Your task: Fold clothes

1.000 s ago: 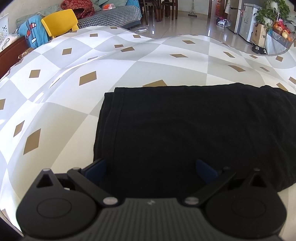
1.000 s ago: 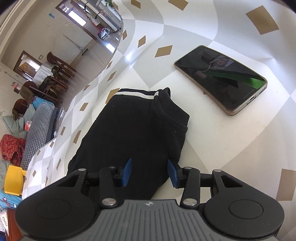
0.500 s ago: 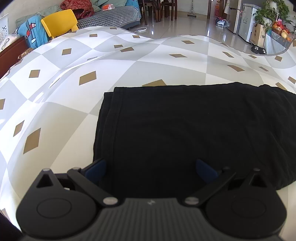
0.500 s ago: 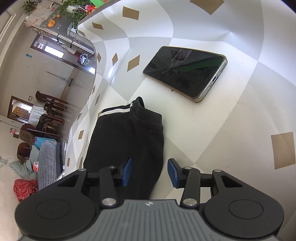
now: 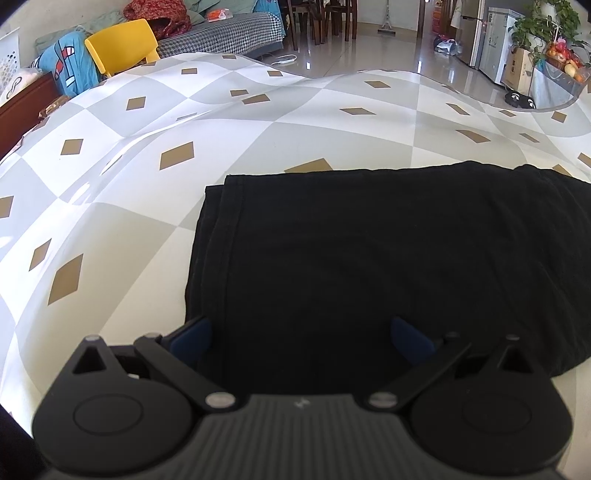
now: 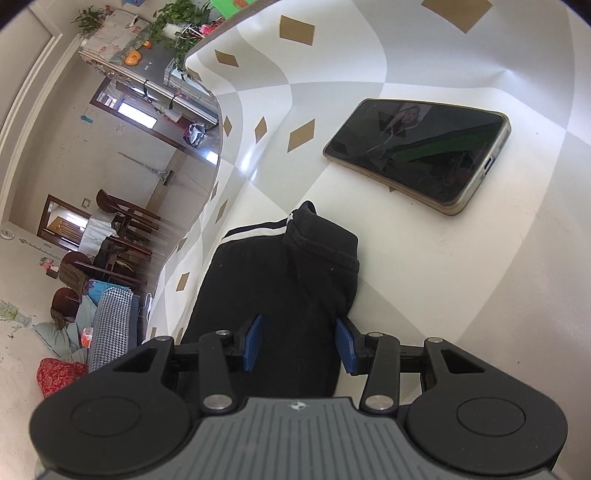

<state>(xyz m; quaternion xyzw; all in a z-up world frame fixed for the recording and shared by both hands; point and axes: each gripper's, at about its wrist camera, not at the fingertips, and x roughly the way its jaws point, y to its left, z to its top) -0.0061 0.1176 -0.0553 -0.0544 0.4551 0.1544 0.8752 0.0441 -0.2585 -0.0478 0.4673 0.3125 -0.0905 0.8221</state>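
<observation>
A black garment (image 5: 369, 258) lies folded flat on the checked tablecloth (image 5: 129, 184), its hemmed edge to the left. My left gripper (image 5: 301, 336) hangs over its near edge, open wide, with both blue pads (image 5: 192, 338) clear of the cloth. In the right wrist view the same garment (image 6: 288, 280) shows its collar end with a white stripe (image 6: 258, 232). My right gripper (image 6: 299, 343) stands partly open low over that end. Black cloth fills the gap between its pads (image 6: 253, 341), and I see no pinch on it.
A phone (image 6: 417, 155) with a dark screen lies on the table beyond the collar, to the right. Off the table's far side are a yellow chair (image 5: 122, 44), a sofa (image 5: 229, 33), dining chairs and a fridge (image 5: 495, 37).
The right wrist view has rolled and swung, so the phone now sits higher and further right and the collar looks closer. The left gripper and the garment under it have not moved.
</observation>
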